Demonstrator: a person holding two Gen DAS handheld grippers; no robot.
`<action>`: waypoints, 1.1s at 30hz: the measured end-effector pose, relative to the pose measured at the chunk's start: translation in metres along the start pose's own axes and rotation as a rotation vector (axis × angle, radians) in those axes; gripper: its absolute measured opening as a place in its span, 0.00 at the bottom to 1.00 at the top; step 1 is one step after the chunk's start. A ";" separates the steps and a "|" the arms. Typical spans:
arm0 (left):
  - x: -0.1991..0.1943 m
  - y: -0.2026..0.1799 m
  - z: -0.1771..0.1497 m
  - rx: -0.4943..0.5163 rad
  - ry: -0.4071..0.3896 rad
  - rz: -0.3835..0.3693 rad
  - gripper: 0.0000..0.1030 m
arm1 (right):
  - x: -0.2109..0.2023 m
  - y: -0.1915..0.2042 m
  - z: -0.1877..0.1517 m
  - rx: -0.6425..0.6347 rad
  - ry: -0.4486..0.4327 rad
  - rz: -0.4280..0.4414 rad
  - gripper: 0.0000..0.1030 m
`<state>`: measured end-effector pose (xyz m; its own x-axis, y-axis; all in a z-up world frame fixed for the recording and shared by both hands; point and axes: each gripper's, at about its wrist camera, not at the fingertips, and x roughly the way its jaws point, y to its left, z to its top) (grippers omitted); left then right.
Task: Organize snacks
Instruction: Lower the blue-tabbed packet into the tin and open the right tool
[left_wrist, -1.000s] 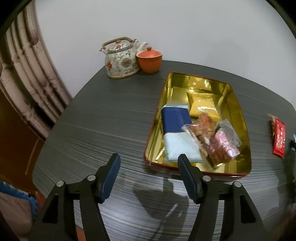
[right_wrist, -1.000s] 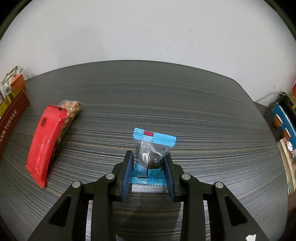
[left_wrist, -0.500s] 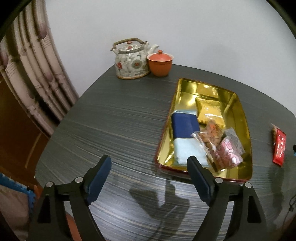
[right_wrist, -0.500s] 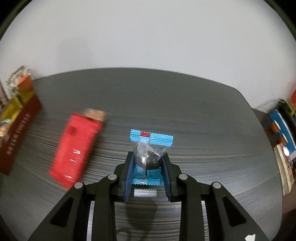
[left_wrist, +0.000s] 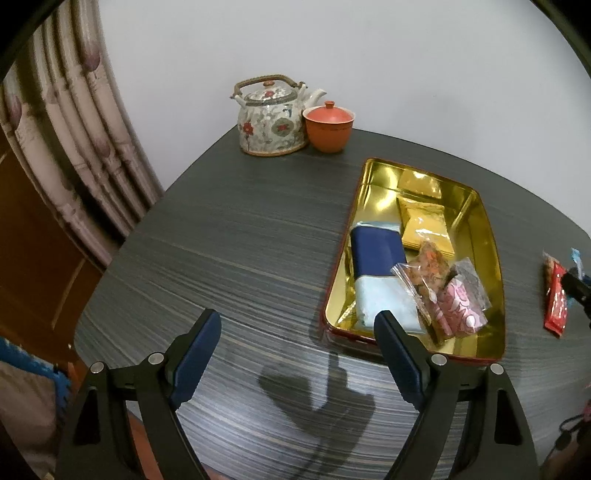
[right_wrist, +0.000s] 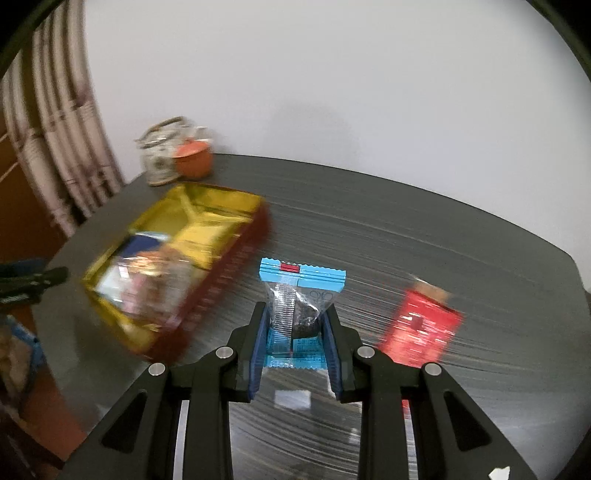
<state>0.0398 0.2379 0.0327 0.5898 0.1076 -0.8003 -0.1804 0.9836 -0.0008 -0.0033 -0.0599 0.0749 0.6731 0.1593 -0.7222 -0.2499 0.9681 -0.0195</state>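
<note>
My right gripper (right_wrist: 295, 328) is shut on a blue-edged clear snack packet (right_wrist: 301, 295) and holds it above the dark table. The gold tin tray (right_wrist: 221, 206) lies to its left, blurred, and holds several snacks. A red snack packet (right_wrist: 421, 332) lies on the table to the right. In the left wrist view the tray (left_wrist: 495, 258) holds a blue-and-pale packet (left_wrist: 376, 273), a gold packet (left_wrist: 424, 225) and clear bags (left_wrist: 447, 291). My left gripper (left_wrist: 299, 347) is open and empty over the table, left of the tray's near corner. The red packet (left_wrist: 556, 302) lies right of the tray.
A floral teapot (left_wrist: 271, 114) and an orange lidded cup (left_wrist: 328, 123) stand at the table's far edge against the white wall. Curtains (left_wrist: 74, 147) hang at the left. The table's rounded near-left edge (left_wrist: 92, 302) drops off beside my left gripper.
My right gripper has lifted the blue packet and swung left toward the tray, so the red packet now lies to its right. My left gripper has pulled back and opened wider.
</note>
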 end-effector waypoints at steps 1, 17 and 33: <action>0.000 0.001 0.000 -0.002 0.001 -0.001 0.83 | 0.002 0.010 0.004 -0.013 0.001 0.016 0.25; 0.003 0.010 0.001 -0.044 0.010 0.028 0.83 | 0.041 0.094 0.032 -0.122 0.041 0.079 0.26; 0.007 0.022 0.001 -0.093 0.029 0.024 0.83 | 0.077 0.112 0.042 -0.121 0.082 0.066 0.27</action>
<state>0.0404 0.2605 0.0276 0.5619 0.1259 -0.8175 -0.2673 0.9630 -0.0355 0.0496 0.0689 0.0458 0.5949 0.2005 -0.7784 -0.3773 0.9247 -0.0502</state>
